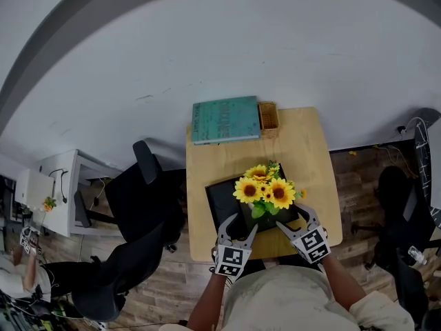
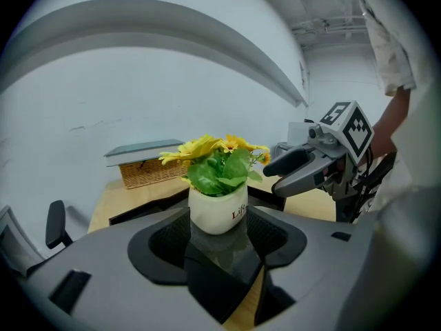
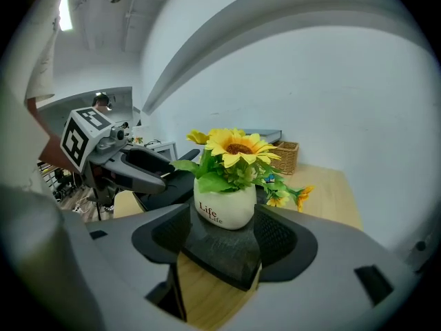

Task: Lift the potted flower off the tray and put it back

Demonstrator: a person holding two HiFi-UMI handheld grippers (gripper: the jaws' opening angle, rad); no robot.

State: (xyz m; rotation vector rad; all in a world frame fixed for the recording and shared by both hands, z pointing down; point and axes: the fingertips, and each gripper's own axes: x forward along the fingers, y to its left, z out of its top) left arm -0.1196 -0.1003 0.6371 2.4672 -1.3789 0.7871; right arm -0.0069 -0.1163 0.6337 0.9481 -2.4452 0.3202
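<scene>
Left hand-held gripper [image 2: 219, 218] — ribbed pads [image 2: 169, 238] apart | round white pot [image 3: 224, 209] | black tray [image 1: 220, 198]

Both grippers were held out in front of the body, jaws apart.

The left gripper [image 1: 239, 225] and the right gripper [image 1: 295, 217] pointed forward and somewhat downward, side by side, their tips angled in toward one another. Each pair of jaws stood wide open, with the dark inner pads facing across a broad gap. The right gripper's fingers lay just off the left gripper's right jaw. A marker cube [image 1: 231, 261] sat behind the left jaws, and the bare left forearm [image 1: 207, 305] and right forearm [image 1: 341, 281] ran back from the grippers to the torso.
</scene>
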